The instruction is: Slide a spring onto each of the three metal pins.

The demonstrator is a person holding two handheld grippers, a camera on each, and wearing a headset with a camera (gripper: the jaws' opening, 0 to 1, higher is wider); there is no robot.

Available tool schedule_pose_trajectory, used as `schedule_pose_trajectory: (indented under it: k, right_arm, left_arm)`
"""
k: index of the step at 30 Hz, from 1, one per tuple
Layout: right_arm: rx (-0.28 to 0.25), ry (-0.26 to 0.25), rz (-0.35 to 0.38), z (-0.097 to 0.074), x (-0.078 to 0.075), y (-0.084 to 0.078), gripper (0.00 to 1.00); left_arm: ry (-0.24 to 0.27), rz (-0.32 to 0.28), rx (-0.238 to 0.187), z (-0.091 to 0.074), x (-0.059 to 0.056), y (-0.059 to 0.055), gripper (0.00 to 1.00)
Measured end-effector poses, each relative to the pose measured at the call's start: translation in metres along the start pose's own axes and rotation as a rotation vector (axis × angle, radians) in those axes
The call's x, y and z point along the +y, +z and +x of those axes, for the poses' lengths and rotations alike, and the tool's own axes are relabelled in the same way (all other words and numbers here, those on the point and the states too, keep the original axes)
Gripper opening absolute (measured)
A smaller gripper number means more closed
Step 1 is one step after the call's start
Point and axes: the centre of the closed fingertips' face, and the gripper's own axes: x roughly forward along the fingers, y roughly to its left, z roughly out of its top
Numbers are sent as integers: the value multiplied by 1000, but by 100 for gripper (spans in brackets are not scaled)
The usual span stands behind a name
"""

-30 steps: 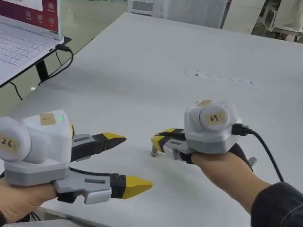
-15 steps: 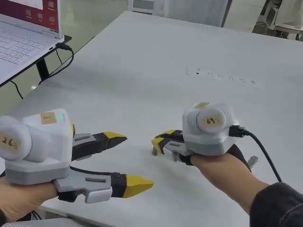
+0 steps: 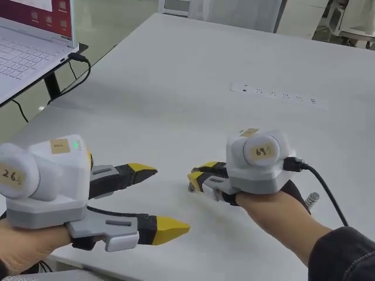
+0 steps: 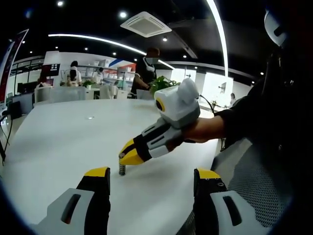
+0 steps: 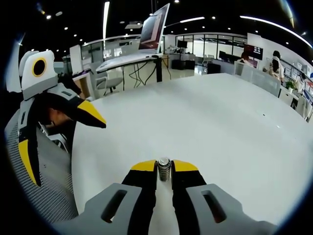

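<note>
A small upright metal spring (image 3: pixel 191 187) stands on the white table (image 3: pixel 176 99), seemingly around a pin whose round top shows in the right gripper view. My right gripper (image 3: pixel 195 178) is shut on this spring (image 5: pixel 164 165), its yellow tips (image 5: pixel 145 166) pressed to both sides. In the left gripper view the same spring (image 4: pixel 122 169) sits under the right gripper's tip (image 4: pixel 130 155). My left gripper (image 3: pixel 164 199) hovers open a short way to the spring's left, holding nothing. A second spring (image 3: pixel 312 199) lies by the right hand's sleeve.
An open laptop (image 3: pixel 29 35) sits on a stand at the far left with a black cable (image 3: pixel 79 64) hanging from it. A white power strip (image 3: pixel 275 95) lies further back on the table. The table's near edge runs just under the left gripper.
The right gripper has shifted slightly left and down, still closed on the spring. The left gripper has stayed put and open.
</note>
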Motion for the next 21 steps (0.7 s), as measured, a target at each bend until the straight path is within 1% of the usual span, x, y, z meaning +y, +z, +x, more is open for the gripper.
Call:
schedule_pose_trajectory:
  k: [15,21]
  right_arm:
    - [-5,-10,-3,-5,-3,-1,15]
    - [-2,-6,-8,-9,0,-2,15]
  left_arm:
    - [0,1,2,0,-1,0,65]
    - [2,1,1,0,0,1,65]
